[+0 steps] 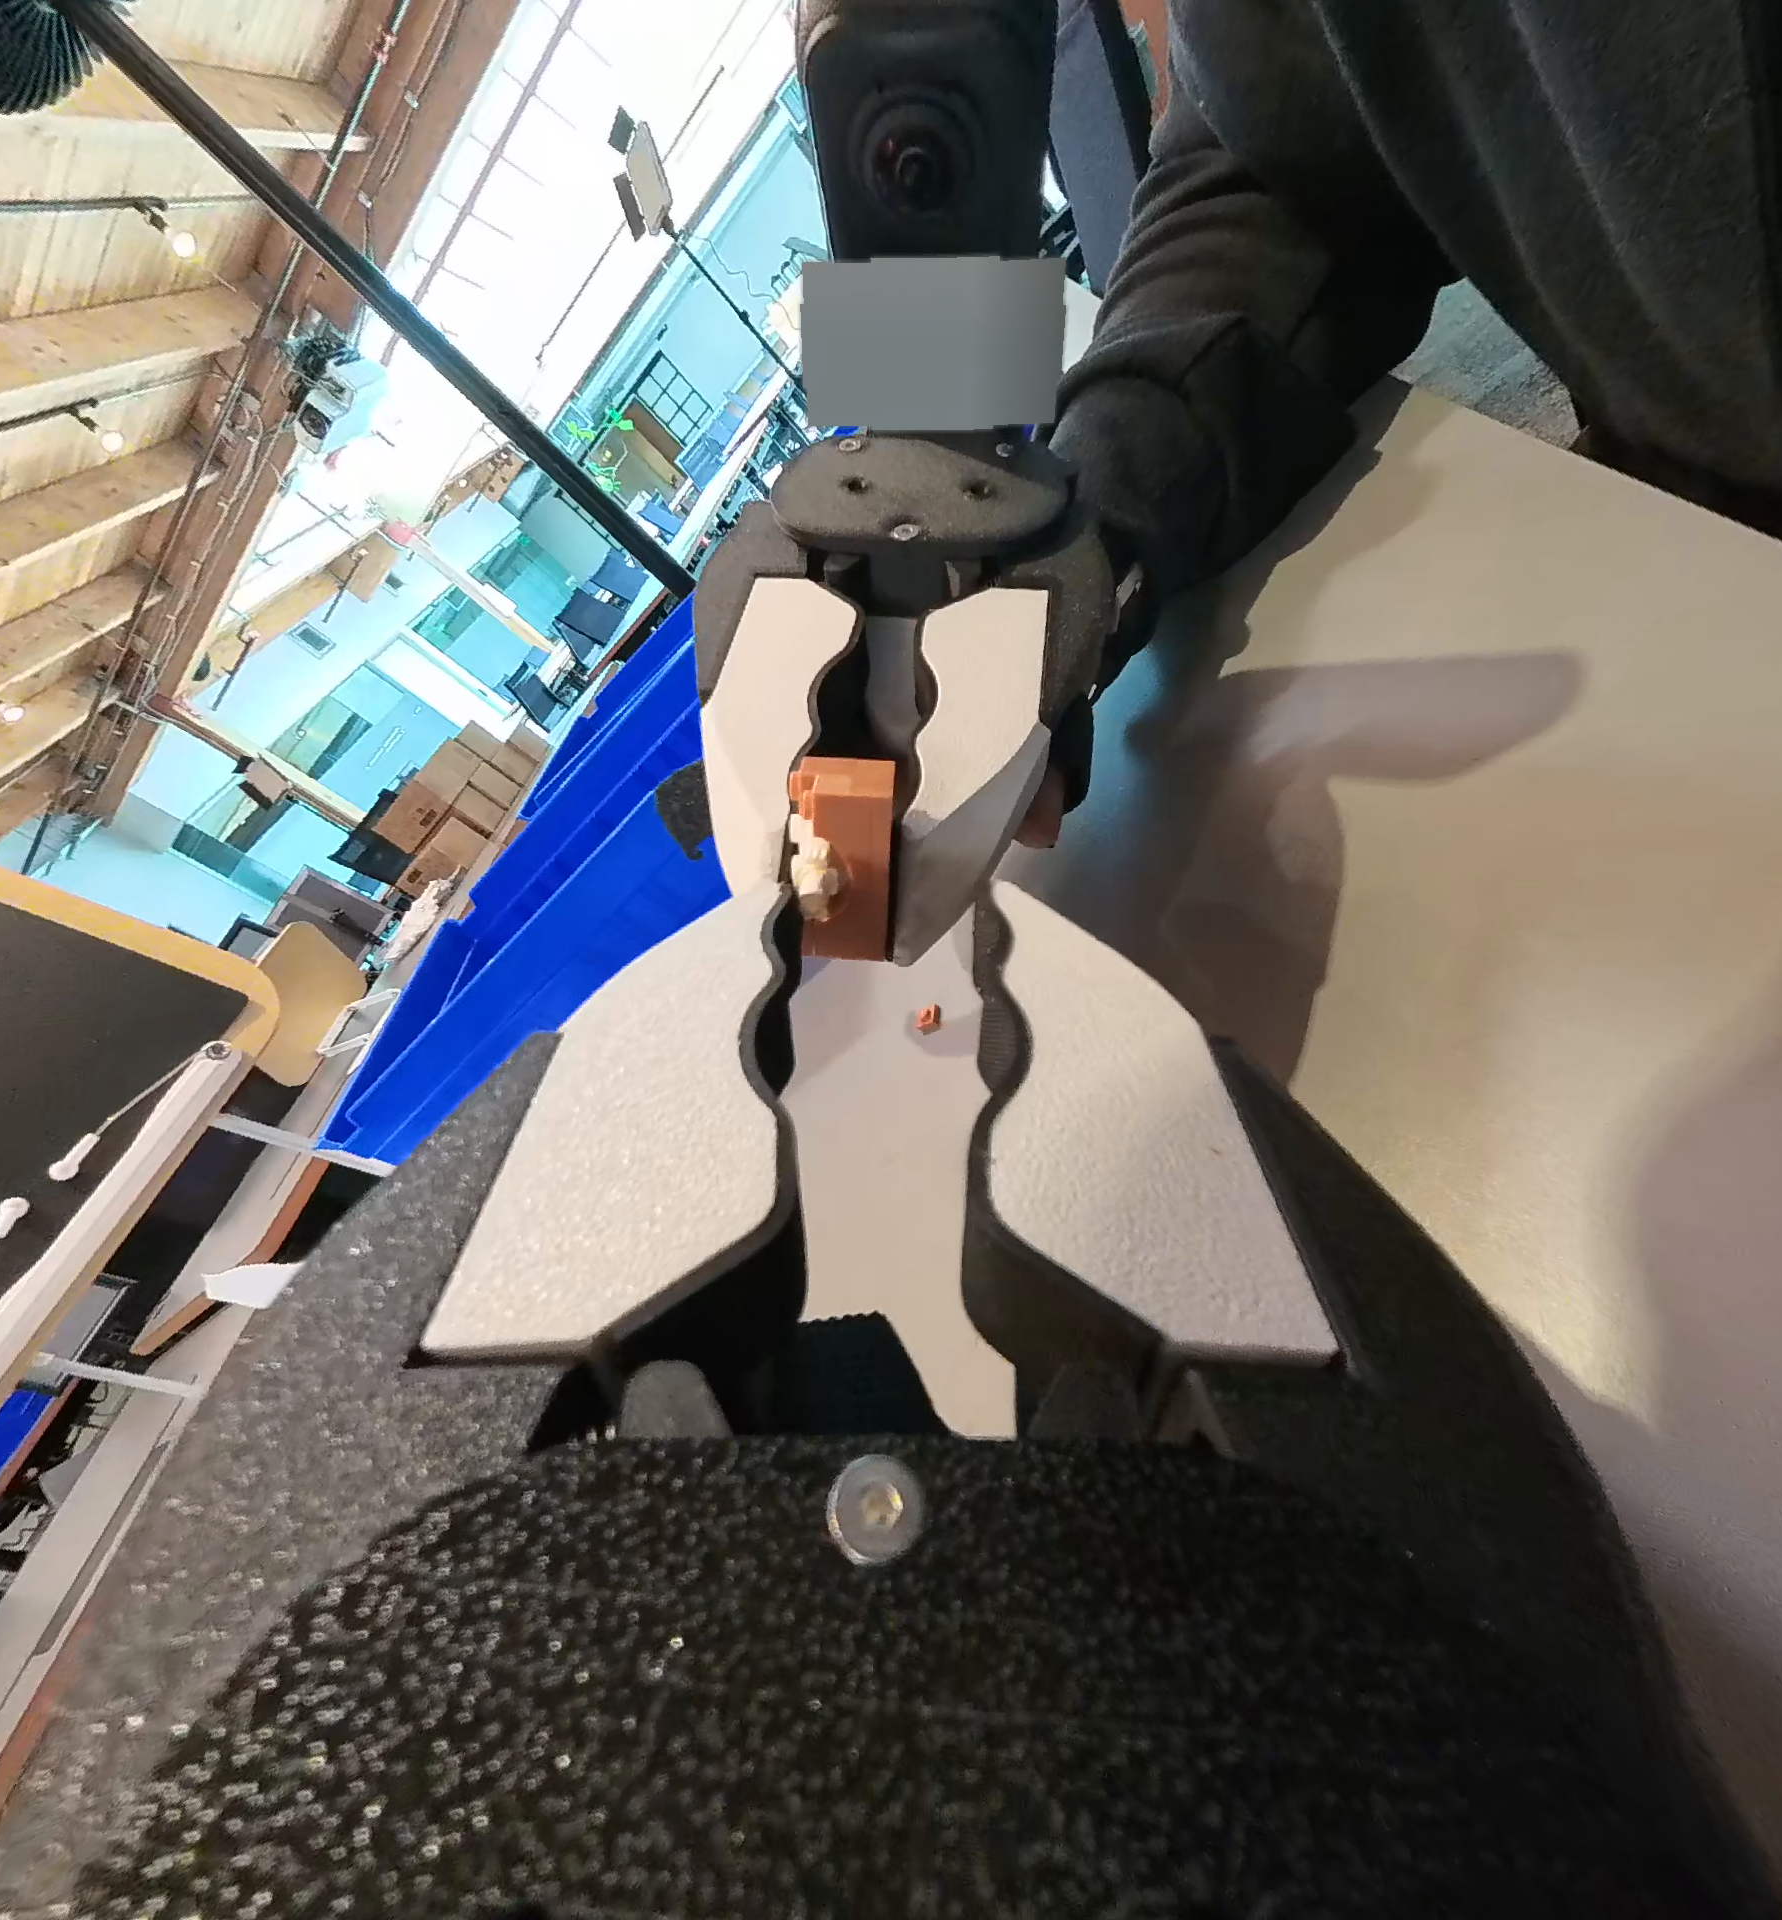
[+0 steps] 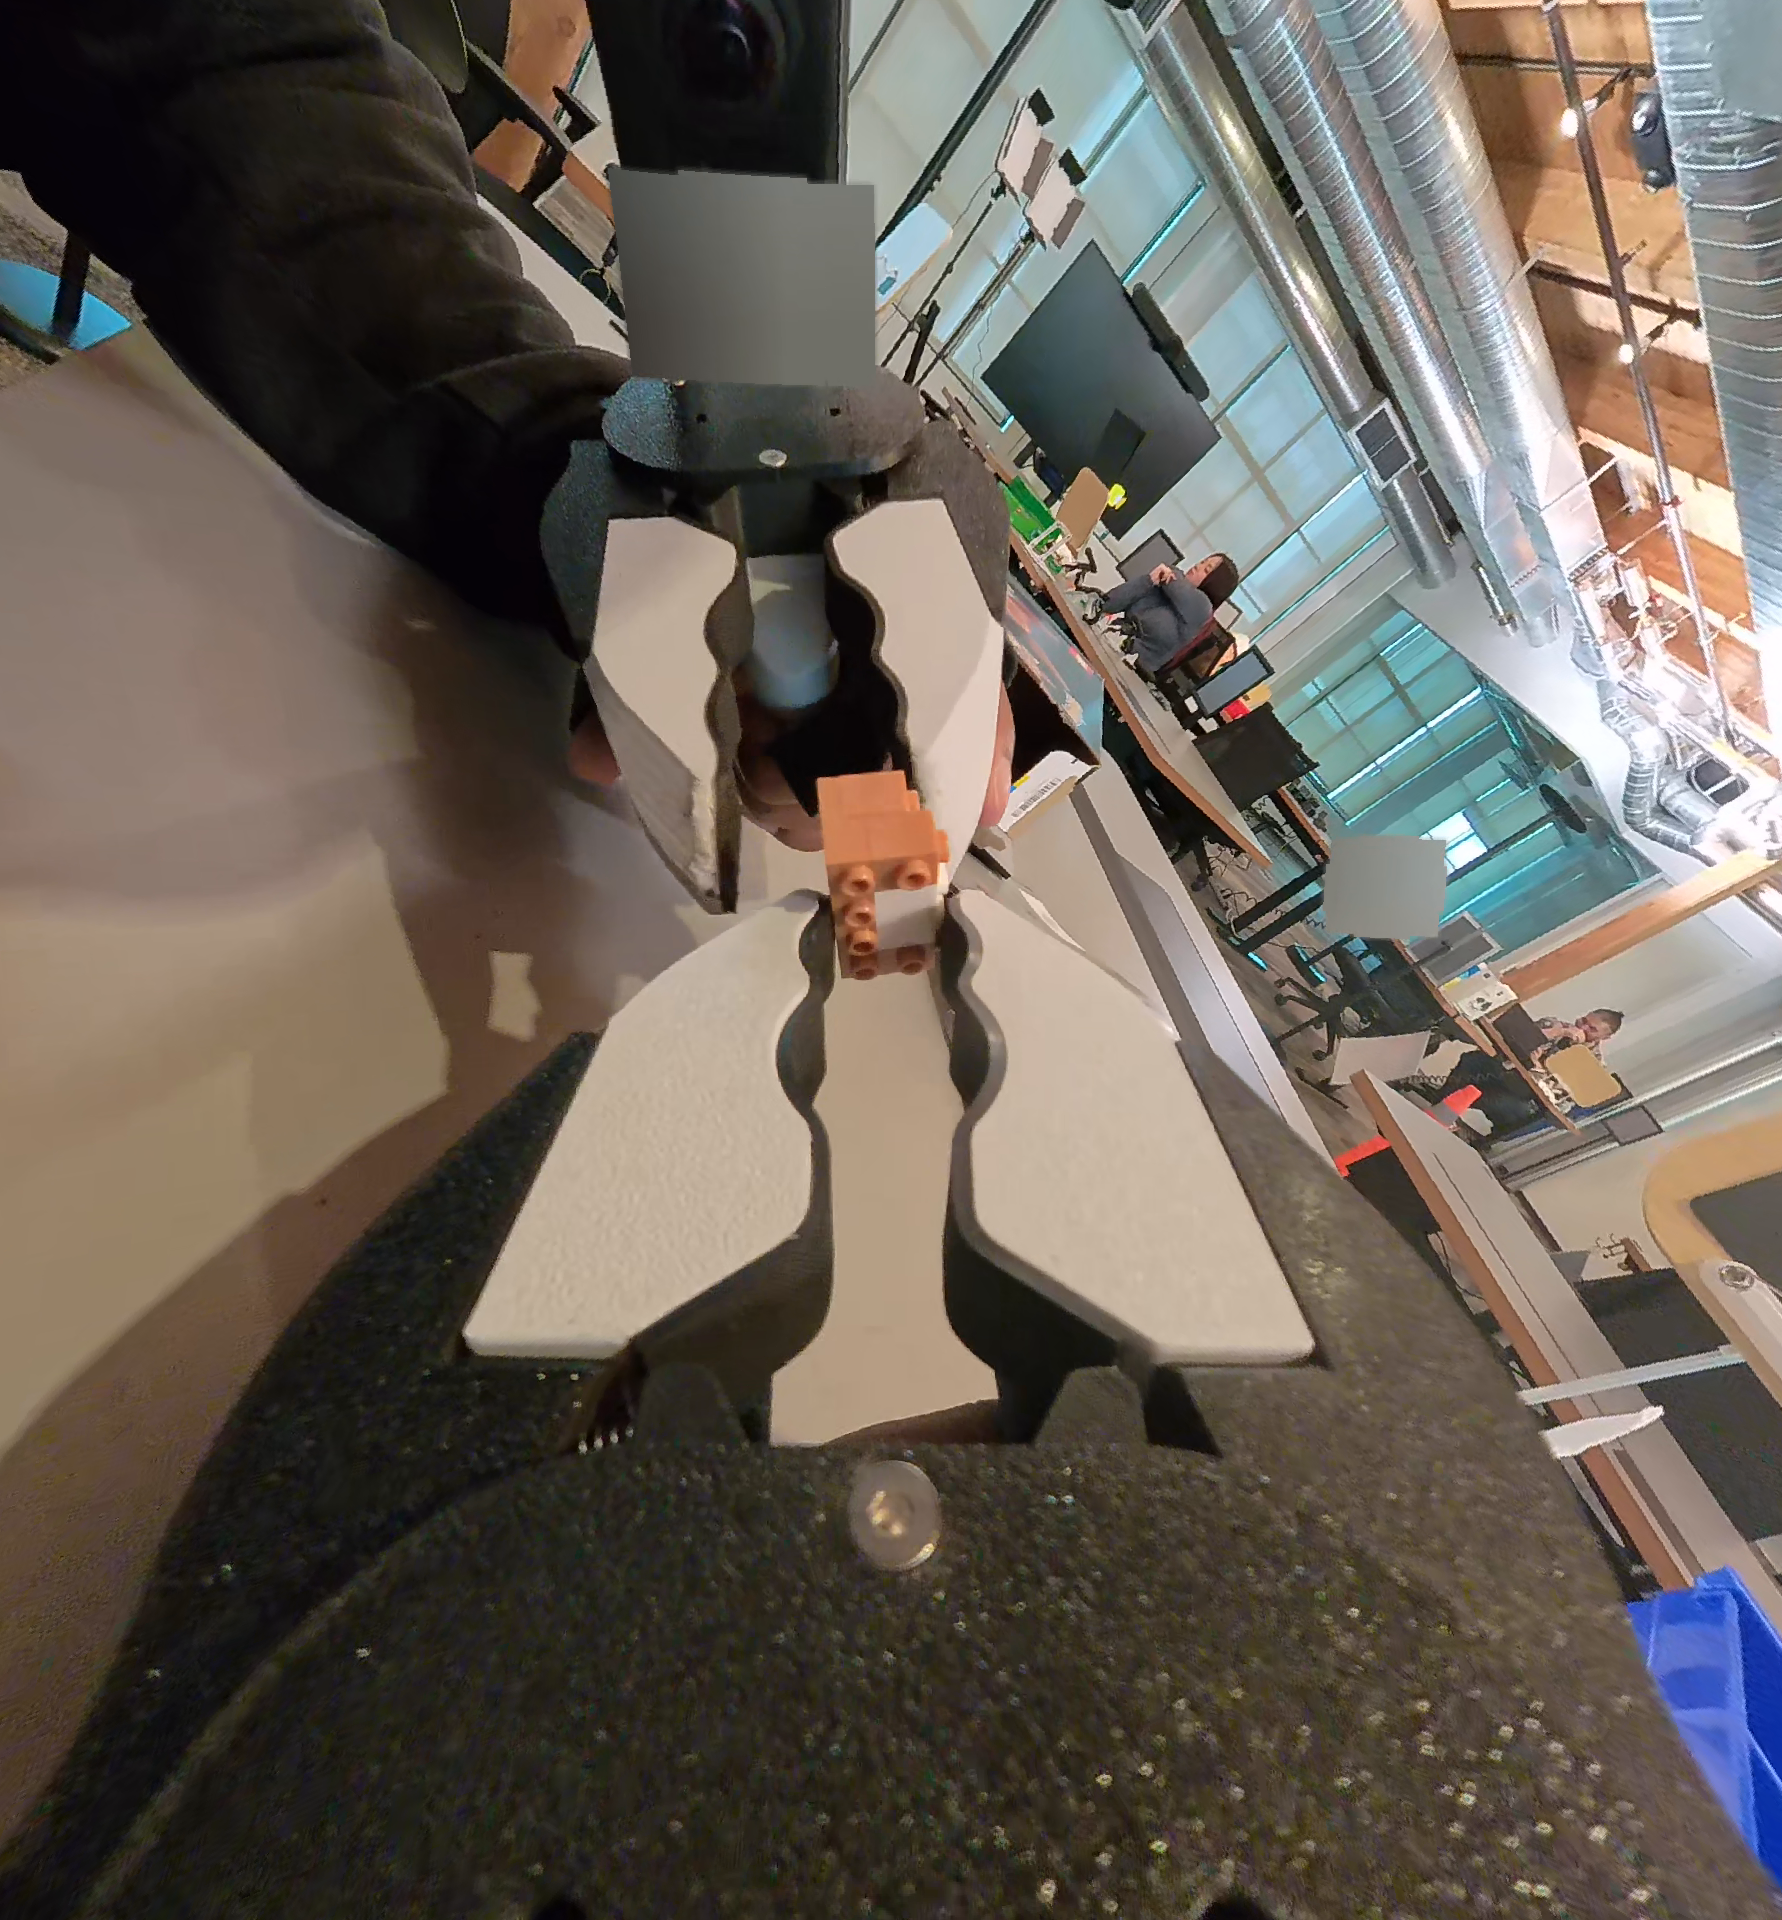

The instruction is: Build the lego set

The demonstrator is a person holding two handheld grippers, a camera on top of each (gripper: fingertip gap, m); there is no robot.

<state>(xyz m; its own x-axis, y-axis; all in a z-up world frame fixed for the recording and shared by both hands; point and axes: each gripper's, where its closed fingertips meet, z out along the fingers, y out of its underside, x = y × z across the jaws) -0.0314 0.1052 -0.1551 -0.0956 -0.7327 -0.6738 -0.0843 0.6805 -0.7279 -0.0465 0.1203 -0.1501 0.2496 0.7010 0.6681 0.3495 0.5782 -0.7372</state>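
A small build of orange bricks with a white brick [image 2: 882,914] is clamped between the fingertips of my right gripper [image 2: 884,925], above the white table [image 2: 191,935]. In the left wrist view the same orange build [image 1: 851,862] sits between the right gripper's two pads, with a small cream piece [image 1: 814,878] on its side. My left gripper [image 1: 882,935] faces it tip to tip with its jaws spread wider than the build and nothing pressed between them. In the right wrist view the left gripper's fingers [image 2: 658,779] stand apart around the build's far end. A tiny orange piece [image 1: 928,1021] lies on the table.
Blue bins [image 1: 554,883] line the table's far side, and another blue bin [image 2: 1749,1714] is at the lower right. A dark-sleeved arm [image 1: 1282,364] holds the right gripper. A black-topped desk [image 1: 56,1039] stands at the left. People sit at desks [image 2: 1167,613] far behind.
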